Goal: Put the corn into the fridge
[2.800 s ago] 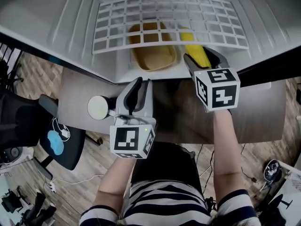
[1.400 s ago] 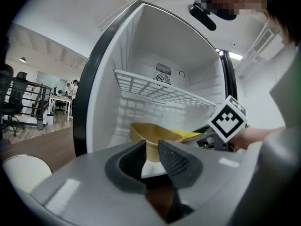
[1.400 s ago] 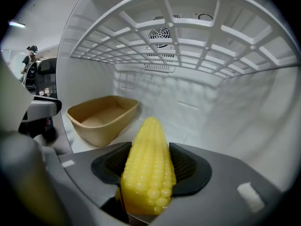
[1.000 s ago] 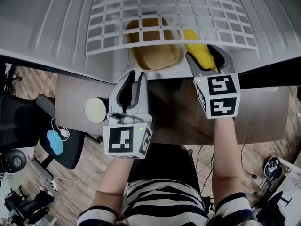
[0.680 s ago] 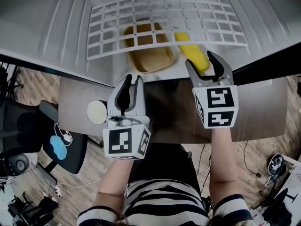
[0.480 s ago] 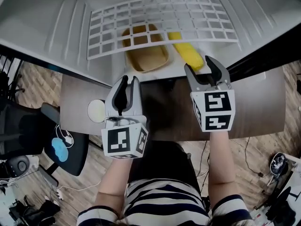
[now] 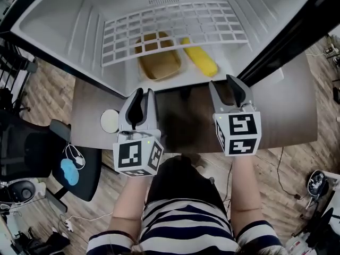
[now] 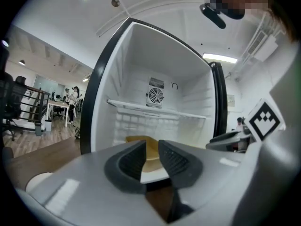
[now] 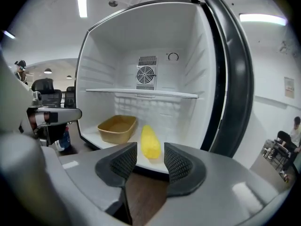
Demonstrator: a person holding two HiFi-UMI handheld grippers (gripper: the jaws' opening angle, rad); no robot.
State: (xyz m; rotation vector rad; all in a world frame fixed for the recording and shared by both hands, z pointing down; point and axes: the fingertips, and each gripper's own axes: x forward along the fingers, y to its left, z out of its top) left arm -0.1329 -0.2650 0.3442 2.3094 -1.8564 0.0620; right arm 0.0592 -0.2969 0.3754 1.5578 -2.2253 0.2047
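Note:
The yellow corn (image 7: 199, 60) lies on the floor of the open fridge (image 7: 79, 25), right of a tan tray (image 7: 158, 62). My right gripper (image 7: 229, 84) hangs outside the fridge's front edge, over the wooden table. Its jaws are closing with nothing between them. In the right gripper view the corn (image 9: 151, 142) shows beyond the pads (image 9: 126, 161), apart from them. My left gripper (image 7: 142, 93) is level with it on the left, its jaws a narrow gap apart and empty. The tray (image 8: 134, 139) shows ahead of it.
A white wire shelf (image 7: 170, 28) spans the fridge above the tray and corn. The dark fridge door (image 7: 281, 41) stands open at the right. A white round thing (image 7: 109, 121) sits on the table (image 7: 287, 116) left of my left gripper. An office chair (image 7: 32, 142) is at far left.
The right gripper, with the corn between its jaws in the fridge earlier, has drawn back out, leaving the corn behind, and its jaws have narrowed. The left gripper also drew back a little.

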